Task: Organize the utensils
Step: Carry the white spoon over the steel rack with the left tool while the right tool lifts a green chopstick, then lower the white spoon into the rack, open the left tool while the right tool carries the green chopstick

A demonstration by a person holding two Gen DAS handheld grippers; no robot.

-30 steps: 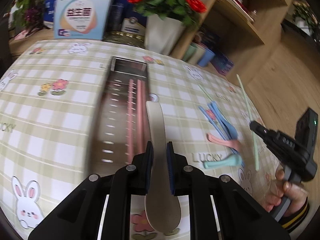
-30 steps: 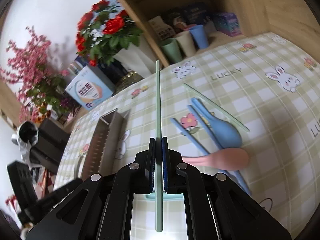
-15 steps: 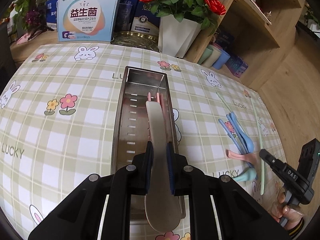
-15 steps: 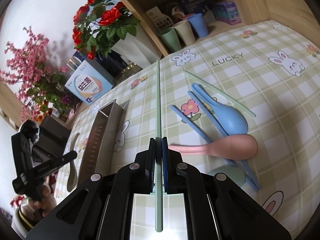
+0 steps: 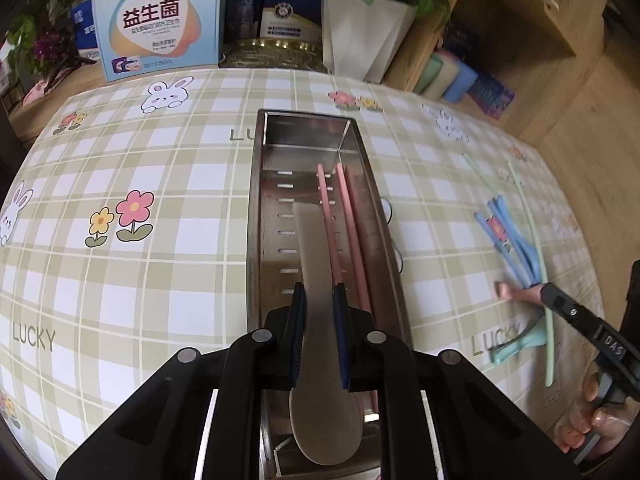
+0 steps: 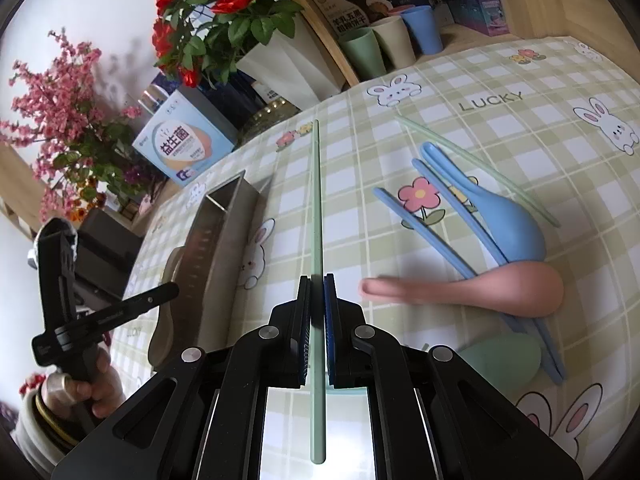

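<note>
- Clamping a beige spoon (image 5: 320,320) by its handle, the left claw (image 5: 319,334) holds it lengthwise over the steel tray (image 5: 256,216), bowl end nearest the camera and handle tip pointing to 12 o'clock; that alignment likely lets the spoon drop flat along the tray's long axis.
- Gripping a pale green chopstick (image 6: 317,240) near its lower third, the right claw (image 6: 317,330) is clenched, with the stick running straight to 12 o'clock between the pads; holding it parallel to the fingers probably keeps it from pivoting on the way across.
- Inside the tray lie two pink chopsticks (image 5: 340,232), side by side against the wall at 3 o'clock, which leaves the slotted floor toward 9 o'clock free for the spoon.
- Loose utensils sit on the checked tabletop (image 6: 520,128) at 2 o'clock from the right claw: a blue spoon (image 6: 500,216), two blue chopsticks (image 6: 424,220), a second green chopstick (image 6: 480,168) beyond them, a pink spoon (image 6: 480,292) lying crosswise over the blue sticks, and a green spoon (image 6: 500,364) partly under them.
- My judgement: sorting is partway, one colour set stowed and the spoon not yet released.
- Beyond the tabletop at 12 o'clock stand a white vase of red roses (image 6: 280,60) and three cups (image 6: 392,48).
</note>
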